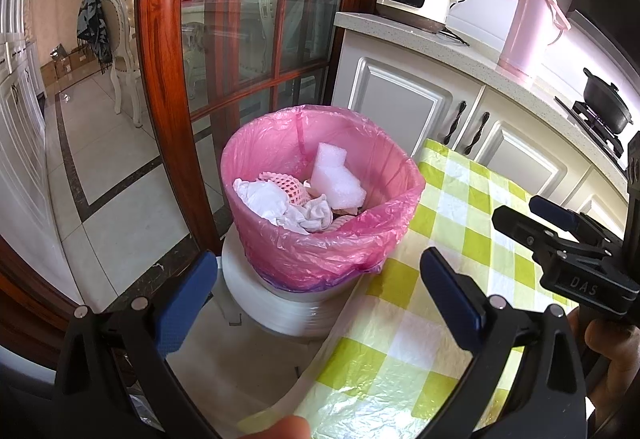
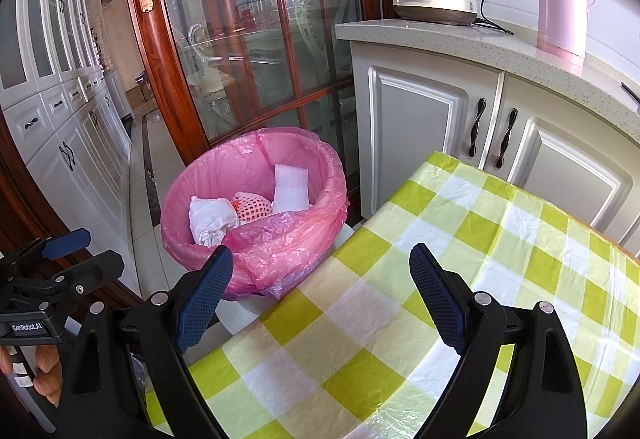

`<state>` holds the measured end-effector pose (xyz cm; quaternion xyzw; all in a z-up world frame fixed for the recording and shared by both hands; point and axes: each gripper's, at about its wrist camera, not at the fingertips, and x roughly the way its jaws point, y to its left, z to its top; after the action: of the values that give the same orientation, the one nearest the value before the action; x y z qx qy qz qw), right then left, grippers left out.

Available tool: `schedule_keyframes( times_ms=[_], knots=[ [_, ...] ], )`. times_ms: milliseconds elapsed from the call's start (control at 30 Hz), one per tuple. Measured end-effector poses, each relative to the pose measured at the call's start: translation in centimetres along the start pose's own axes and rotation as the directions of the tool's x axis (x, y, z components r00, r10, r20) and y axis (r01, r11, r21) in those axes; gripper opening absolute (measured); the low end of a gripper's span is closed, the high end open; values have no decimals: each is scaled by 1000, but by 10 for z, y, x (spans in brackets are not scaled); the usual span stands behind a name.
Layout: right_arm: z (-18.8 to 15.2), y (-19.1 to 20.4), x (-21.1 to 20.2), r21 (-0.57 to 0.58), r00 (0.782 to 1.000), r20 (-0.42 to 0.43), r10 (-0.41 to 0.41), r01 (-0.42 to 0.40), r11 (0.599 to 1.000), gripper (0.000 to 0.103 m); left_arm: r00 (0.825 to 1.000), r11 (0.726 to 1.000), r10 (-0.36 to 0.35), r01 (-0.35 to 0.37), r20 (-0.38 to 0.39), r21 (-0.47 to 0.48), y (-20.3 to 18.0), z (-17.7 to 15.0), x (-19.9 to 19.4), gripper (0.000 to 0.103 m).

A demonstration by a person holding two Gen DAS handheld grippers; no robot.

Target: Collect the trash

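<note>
Pink-lined trash bin [image 1: 320, 207] standing just beside the checked surface [image 1: 440, 279] edge, within easy dropping reach, already holding foam block [image 1: 336, 179] and crumpled paper [image 1: 280, 207]; left hand-held gripper [image 1: 316, 291] and right hand-held gripper [image 2: 320, 295] both wide and empty.

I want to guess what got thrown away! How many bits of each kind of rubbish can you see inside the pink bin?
In the pink-lined bin:
White foam block: 1
Pink foam fruit net: 1
Crumpled white paper or tissue: 2 wads, though they may be joined
Total: 4 pieces in view; more may lie hidden underneath.
</note>
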<state>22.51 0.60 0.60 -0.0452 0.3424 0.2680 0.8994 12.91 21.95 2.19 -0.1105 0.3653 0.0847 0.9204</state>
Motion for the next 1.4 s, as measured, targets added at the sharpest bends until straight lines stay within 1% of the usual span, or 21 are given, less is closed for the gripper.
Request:
schedule_keyframes(
  times_ms=[1400],
  knots=[
    [2,1,0,-13,1000,6,-11,11,1000,85,1000,1000,1,-1,6,3,1,4,1,98]
  ],
)
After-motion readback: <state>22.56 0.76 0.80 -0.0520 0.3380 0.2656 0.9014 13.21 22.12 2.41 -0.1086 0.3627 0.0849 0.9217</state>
